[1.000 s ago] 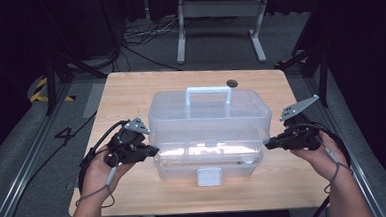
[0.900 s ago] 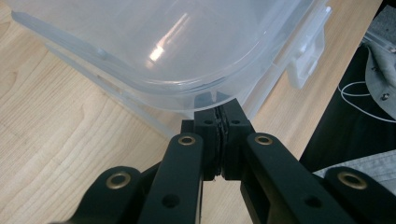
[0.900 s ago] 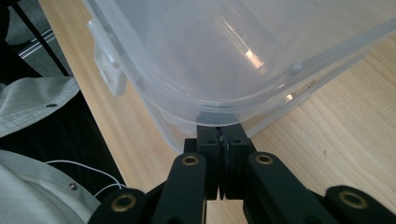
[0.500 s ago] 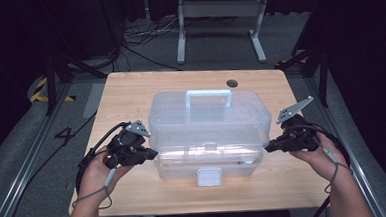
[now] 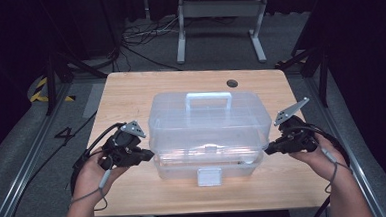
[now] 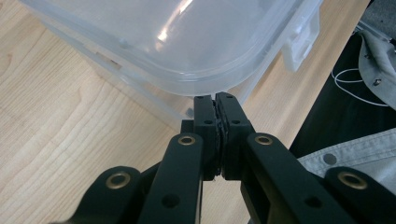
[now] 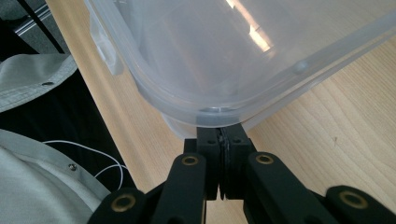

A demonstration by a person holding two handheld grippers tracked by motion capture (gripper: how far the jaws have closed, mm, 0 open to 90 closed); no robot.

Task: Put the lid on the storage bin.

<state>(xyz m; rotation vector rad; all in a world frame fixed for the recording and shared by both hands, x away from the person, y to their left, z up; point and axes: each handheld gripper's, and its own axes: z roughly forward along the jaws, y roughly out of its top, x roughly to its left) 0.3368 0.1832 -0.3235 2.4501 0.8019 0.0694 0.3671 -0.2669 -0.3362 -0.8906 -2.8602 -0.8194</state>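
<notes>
I am pressing the clenched left hand-held gripper (image 5: pixel 147 154) and clenched right hand-held gripper (image 5: pixel 268 149) against the box's (image 5: pixel 205 133) two ends, jaws empty.

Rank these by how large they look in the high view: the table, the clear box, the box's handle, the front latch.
1. table
2. clear box
3. handle
4. latch

Clear box (image 5: pixel 207 133) (white latch (image 5: pixel 209 177)), black grippers, lt wood table (image 5: pixel 130 92)
</notes>
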